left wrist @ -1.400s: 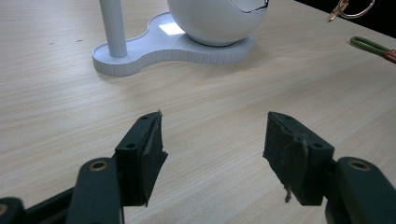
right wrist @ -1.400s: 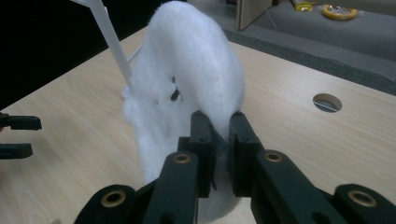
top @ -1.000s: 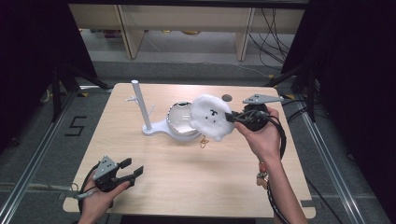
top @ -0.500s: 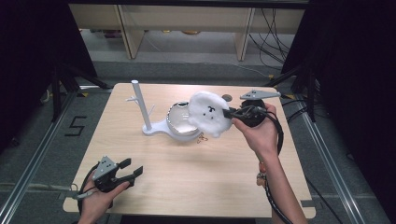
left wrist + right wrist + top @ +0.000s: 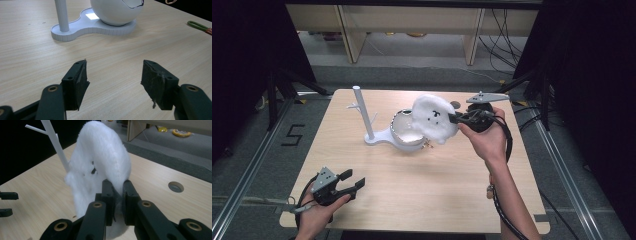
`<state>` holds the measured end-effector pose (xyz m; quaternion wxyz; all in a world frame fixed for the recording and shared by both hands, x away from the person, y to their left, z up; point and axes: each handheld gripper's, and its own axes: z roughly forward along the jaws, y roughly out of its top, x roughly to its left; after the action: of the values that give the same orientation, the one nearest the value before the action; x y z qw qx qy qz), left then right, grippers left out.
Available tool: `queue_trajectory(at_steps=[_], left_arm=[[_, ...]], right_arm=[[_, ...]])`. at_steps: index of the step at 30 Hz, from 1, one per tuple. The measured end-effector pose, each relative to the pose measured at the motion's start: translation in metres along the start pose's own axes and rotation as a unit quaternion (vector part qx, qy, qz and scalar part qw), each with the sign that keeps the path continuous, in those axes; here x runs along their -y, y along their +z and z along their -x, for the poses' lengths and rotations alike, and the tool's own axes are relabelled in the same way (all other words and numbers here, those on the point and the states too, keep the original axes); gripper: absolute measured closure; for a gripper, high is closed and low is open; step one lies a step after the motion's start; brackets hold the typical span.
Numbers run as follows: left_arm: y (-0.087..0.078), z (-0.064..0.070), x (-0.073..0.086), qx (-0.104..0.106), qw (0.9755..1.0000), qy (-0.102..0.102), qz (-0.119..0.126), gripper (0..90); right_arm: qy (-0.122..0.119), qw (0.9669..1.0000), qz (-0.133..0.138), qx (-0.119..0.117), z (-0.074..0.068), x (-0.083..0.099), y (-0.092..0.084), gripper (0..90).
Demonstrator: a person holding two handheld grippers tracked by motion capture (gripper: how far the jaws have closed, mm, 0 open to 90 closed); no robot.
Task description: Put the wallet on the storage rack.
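A fluffy white plush (image 5: 433, 119) with a small black face hangs in the air over the table's middle, pinched at its edge by my right gripper (image 5: 456, 119), which is shut on it. In the right gripper view the plush (image 5: 100, 170) rises just beyond the closed jaws of my right gripper (image 5: 117, 195). Below and behind it stands a white holder (image 5: 384, 136) with a round bowl (image 5: 404, 131) and an upright post (image 5: 363, 112). My left gripper (image 5: 353, 181) rests open near the front left edge, nothing between its fingers (image 5: 77, 80); the bowl (image 5: 115, 11) and post (image 5: 61, 15) lie ahead of it.
A small green and copper ring (image 5: 200, 26) lies on the wood to the right of the holder's base. A round hole (image 5: 175, 186) sits in the tabletop near its far right. Shelving and cables stand beyond the table's far edge.
My right gripper has lifted the plush a little higher and farther from the person, above the bowl. The left gripper has stayed where it was.
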<state>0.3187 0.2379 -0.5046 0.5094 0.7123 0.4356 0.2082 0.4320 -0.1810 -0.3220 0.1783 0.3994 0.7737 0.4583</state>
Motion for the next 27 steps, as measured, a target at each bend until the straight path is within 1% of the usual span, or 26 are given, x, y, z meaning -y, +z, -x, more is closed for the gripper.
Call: queue_trajectory(at_steps=[1, 2, 5, 6, 7, 8, 9, 10, 12, 13, 14, 15, 17, 18, 19, 20, 22, 23, 24, 25, 26, 27], left_arm=[[0.0, 0.0, 0.0, -0.001, 1.0, 0.0, 0.0, 36.6], [0.0, 0.0, 0.0, 0.0, 1.0, 0.0, 0.0, 36.6], [0.0, 0.0, 0.0, 0.001, 1.0, 0.001, 0.001, 36.6], [0.0, 0.0, 0.0, 0.002, 1.0, 0.0, 0.001, 36.6], [0.0, 0.0, 0.0, 0.0, 1.0, -0.001, 0.0, 36.7], [0.0, 0.001, 0.0, 0.0, 1.0, -0.001, 0.0, 36.7], [0.0, 0.0, 0.0, -0.001, 1.0, -0.001, 0.0, 36.6], [0.0, 0.001, 0.0, -0.001, 1.0, -0.001, 0.0, 36.7], [0.0, 0.001, 0.0, -0.001, 1.0, 0.0, 0.001, 36.7], [0.001, 0.0, 0.0, 0.004, 1.0, -0.001, 0.004, 36.7], [0.001, 0.0, 0.0, 0.004, 1.0, -0.001, 0.004, 36.7], [0.001, 0.0, 0.0, 0.004, 1.0, -0.001, 0.004, 36.7], [0.001, 0.0, 0.0, 0.005, 1.0, -0.001, 0.004, 36.7], [0.001, 0.0, 0.0, 0.001, 1.0, 0.0, 0.001, 36.7], [0.001, 0.0, 0.0, 0.002, 1.0, -0.001, 0.002, 36.7], [0.001, 0.0, 0.0, 0.001, 1.0, -0.002, 0.002, 36.7], [0.001, 0.0, 0.0, 0.002, 1.0, -0.001, 0.002, 36.7], [0.001, 0.0, 0.0, 0.001, 1.0, -0.002, 0.002, 36.7], [0.001, 0.0, 0.0, 0.002, 1.0, -0.002, 0.002, 36.7], [0.001, 0.0, 0.0, 0.002, 1.0, -0.002, 0.002, 36.7], [0.001, 0.0, 0.0, 0.001, 1.0, -0.002, 0.002, 36.7], [0.0, 0.0, 0.0, 0.001, 1.0, -0.001, 0.002, 36.7]], right_arm=[[-0.006, 1.0, 0.0, 0.002, 0.0, -0.001, 0.0, 83.2], [-0.001, 1.0, 0.002, 0.002, 0.0, -0.002, 0.0, 83.2], [-0.005, 1.0, 0.005, 0.003, 0.0, -0.004, 0.001, 83.2], [-0.007, 1.0, 0.004, -0.001, 0.0, -0.004, 0.002, 83.2], [-0.005, 1.0, 0.004, 0.002, 0.0, -0.005, 0.002, 83.2], [-0.009, 0.9999, 0.0, 0.007, 0.0, -0.006, 0.001, 83.2], [-0.018, 0.9998, 0.004, 0.003, 0.001, -0.006, 0.003, 83.2], [-0.006, 1.0, 0.002, 0.005, -0.002, -0.008, 0.003, 83.2], [-0.01, 0.9999, 0.003, 0.005, -0.001, -0.008, 0.003, 83.2], [-0.019, 0.9997, 0.012, 0.003, 0.0, -0.009, 0.006, 83.2], [-0.016, 0.9998, 0.007, 0.001, -0.001, -0.01, 0.005, 83.2], [-0.005, 1.0, 0.007, 0.002, -0.002, -0.009, 0.005, 83.2], [-0.007, 1.0, 0.004, 0.002, -0.002, -0.011, 0.005, 83.2], [-0.007, 1.0, 0.006, 0.003, -0.002, -0.011, 0.006, 83.2], [-0.009, 0.9999, 0.009, 0.0, -0.002, -0.011, 0.008, 83.2], [-0.015, 0.9999, 0.008, 0.002, -0.001, -0.012, 0.008, 83.2], [-0.01, 0.9999, 0.01, 0.001, -0.001, -0.012, 0.009, 83.2], [-0.004, 1.0, 0.007, 0.001, -0.003, -0.012, 0.009, 83.2], [-0.013, 0.9999, 0.009, 0.0, -0.002, -0.013, 0.011, 83.2], [-0.007, 0.9999, 0.008, 0.004, -0.003, -0.013, 0.011, 83.2], [-0.006, 0.9999, 0.008, 0.002, -0.003, -0.014, 0.011, 83.2], [-0.01, 0.9999, 0.008, 0.003, -0.003, -0.014, 0.012, 83.2]])
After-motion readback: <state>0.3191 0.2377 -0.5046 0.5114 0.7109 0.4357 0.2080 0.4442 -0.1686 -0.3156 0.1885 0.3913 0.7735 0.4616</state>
